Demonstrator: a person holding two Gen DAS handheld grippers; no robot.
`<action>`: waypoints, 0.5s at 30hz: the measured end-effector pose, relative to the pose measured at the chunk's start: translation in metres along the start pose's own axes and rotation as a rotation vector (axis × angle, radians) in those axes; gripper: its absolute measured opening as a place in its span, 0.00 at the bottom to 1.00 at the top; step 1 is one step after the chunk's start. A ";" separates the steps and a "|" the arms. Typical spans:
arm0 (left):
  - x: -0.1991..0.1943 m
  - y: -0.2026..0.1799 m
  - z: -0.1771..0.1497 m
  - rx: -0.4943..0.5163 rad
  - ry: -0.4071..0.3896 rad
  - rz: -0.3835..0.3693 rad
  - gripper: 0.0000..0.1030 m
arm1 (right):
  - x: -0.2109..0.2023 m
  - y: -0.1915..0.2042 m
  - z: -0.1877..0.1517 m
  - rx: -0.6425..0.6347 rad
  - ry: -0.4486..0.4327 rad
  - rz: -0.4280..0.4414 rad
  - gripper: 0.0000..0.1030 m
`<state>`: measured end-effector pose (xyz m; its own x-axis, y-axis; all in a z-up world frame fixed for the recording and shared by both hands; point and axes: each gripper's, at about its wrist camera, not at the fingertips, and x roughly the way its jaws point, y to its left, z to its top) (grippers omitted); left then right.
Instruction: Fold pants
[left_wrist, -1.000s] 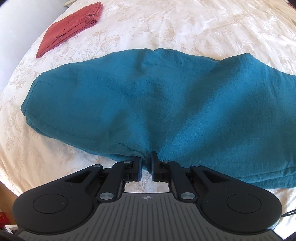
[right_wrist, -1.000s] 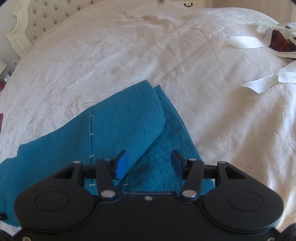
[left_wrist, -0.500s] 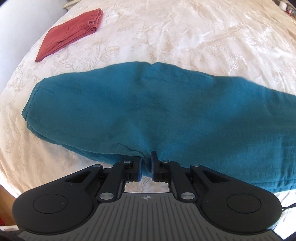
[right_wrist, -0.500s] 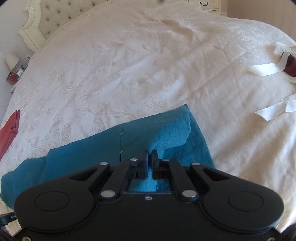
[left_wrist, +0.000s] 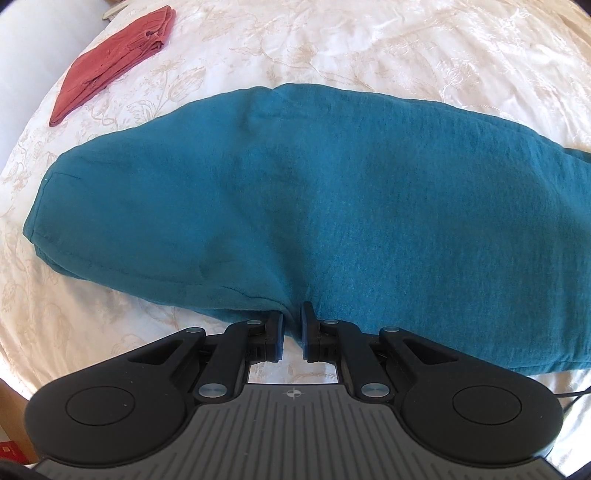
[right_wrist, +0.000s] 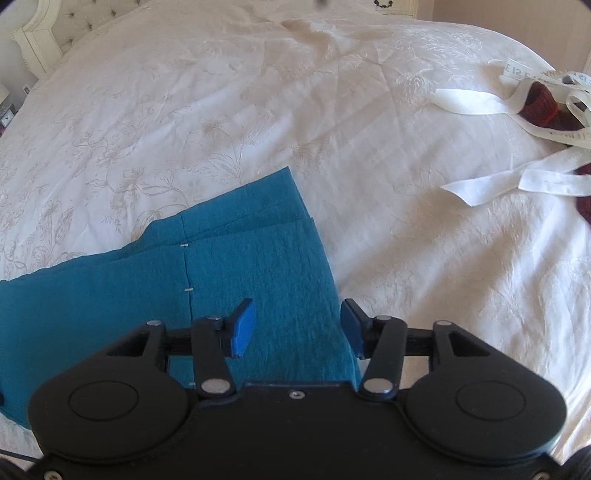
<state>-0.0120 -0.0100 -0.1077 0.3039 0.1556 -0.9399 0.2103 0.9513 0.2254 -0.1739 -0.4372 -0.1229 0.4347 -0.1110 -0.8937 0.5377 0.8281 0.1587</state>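
Lying lengthwise across a cream bedspread (left_wrist: 369, 48) with a faint flower pattern, the teal pants (left_wrist: 295, 206) are folded into one long band. In the left wrist view, the left gripper (left_wrist: 291, 332) is clamped on the near edge of the pants, a pinch of teal cloth showing between its closed jaws. In the right wrist view, the right gripper (right_wrist: 297, 328) hangs over the squared end of the pants (right_wrist: 236, 266); its jaws are opening, its blue pads (right_wrist: 242, 330) stand apart on either side of the cloth, and they press on nothing. A folded red cloth (left_wrist: 110, 62) lies well apart from the pants toward the far left of the bedspread. White ribbons (right_wrist: 517, 107) and a dark red knitted item (right_wrist: 543, 99) lie at the far right. A tufted headboard (right_wrist: 55, 26) stands at the far end. No box, basket or other container is in view.
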 end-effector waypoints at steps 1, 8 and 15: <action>0.000 -0.001 0.000 0.000 0.002 0.003 0.09 | 0.009 0.002 0.006 -0.019 -0.011 0.000 0.57; 0.005 -0.004 0.002 -0.021 0.009 0.022 0.09 | 0.060 0.006 0.037 -0.110 0.000 -0.027 0.57; 0.004 -0.003 0.002 -0.039 0.015 0.033 0.09 | 0.062 0.003 0.035 -0.130 0.009 0.021 0.12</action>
<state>-0.0100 -0.0125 -0.1116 0.2957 0.1913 -0.9359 0.1637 0.9551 0.2469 -0.1199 -0.4613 -0.1628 0.4383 -0.0887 -0.8944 0.4302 0.8945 0.1221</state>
